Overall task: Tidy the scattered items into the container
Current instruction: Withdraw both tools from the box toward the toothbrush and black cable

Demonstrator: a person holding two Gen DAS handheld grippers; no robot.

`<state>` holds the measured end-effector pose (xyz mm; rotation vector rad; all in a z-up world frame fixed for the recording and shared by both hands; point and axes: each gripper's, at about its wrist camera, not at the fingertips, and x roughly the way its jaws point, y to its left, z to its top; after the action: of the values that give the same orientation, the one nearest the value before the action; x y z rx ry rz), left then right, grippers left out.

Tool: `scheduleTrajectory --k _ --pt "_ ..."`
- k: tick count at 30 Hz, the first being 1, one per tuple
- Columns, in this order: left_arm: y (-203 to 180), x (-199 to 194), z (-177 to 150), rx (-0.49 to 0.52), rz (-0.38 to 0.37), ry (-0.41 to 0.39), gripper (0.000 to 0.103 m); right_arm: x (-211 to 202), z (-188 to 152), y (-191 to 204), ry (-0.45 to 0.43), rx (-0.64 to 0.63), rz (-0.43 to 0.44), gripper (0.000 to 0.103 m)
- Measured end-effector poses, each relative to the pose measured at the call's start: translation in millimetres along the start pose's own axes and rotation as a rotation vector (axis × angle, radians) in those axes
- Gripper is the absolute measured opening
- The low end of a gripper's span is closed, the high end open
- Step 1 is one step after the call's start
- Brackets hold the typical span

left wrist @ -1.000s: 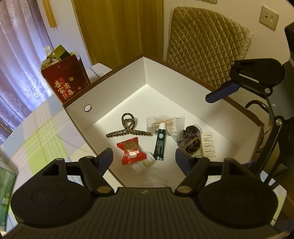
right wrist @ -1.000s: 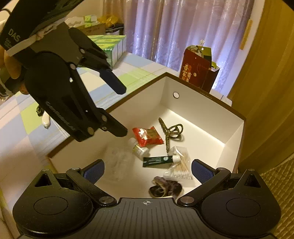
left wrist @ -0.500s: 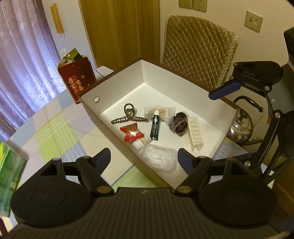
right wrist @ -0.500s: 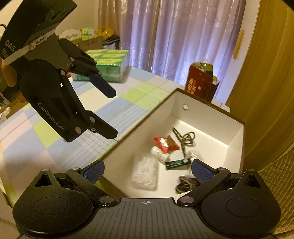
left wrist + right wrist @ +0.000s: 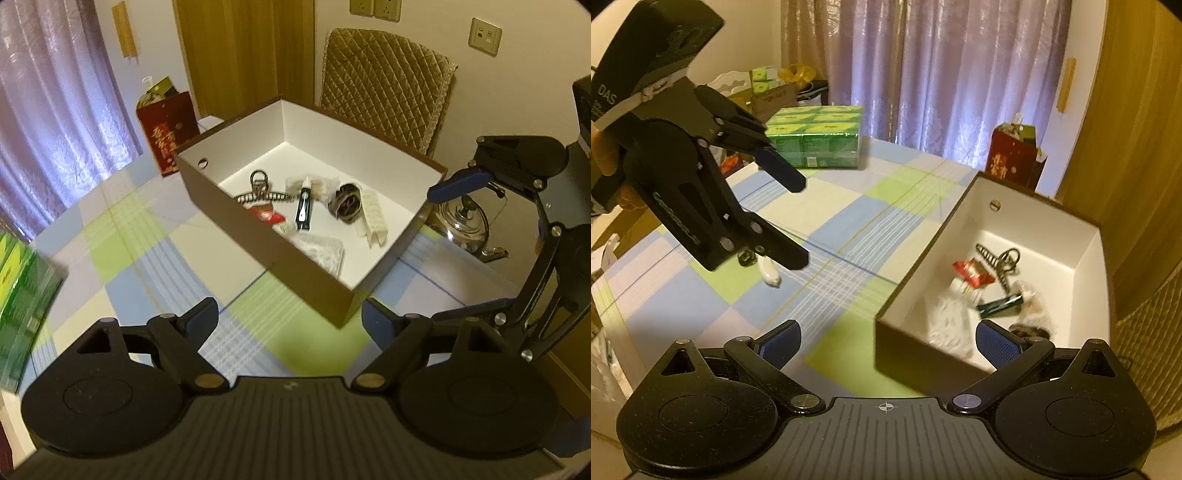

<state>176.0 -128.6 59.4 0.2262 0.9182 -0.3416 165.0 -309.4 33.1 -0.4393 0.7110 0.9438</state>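
Brown box (image 5: 295, 254) is sitting on the checked cloth (image 5: 849, 229), holding the clutter; I'm hovering my left gripper (image 5: 290, 317) and right gripper (image 5: 886, 341) nearby, both spread, empty.

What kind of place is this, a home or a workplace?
Most likely a room in a home. A table with a checked tablecloth stands before purple curtains, a chair with a quilted cover is beside it, and a metal kettle sits nearby.

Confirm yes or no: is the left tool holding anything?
No, the left tool is open, with only tablecloth between its fingers.
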Motion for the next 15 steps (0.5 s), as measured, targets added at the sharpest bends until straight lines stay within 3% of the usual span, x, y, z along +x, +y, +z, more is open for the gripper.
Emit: scheduleTrajectory --k 9,15 --pt "20 -21 -60 -0.072 0.024 0.037 0.088 11 -9 42 0.01 0.057 0.025 0.103" --pt "46 -26 -110 -0.219 0.022 0.072 0.088 28 -15 71 0.012 0.095 0.029 0.103"
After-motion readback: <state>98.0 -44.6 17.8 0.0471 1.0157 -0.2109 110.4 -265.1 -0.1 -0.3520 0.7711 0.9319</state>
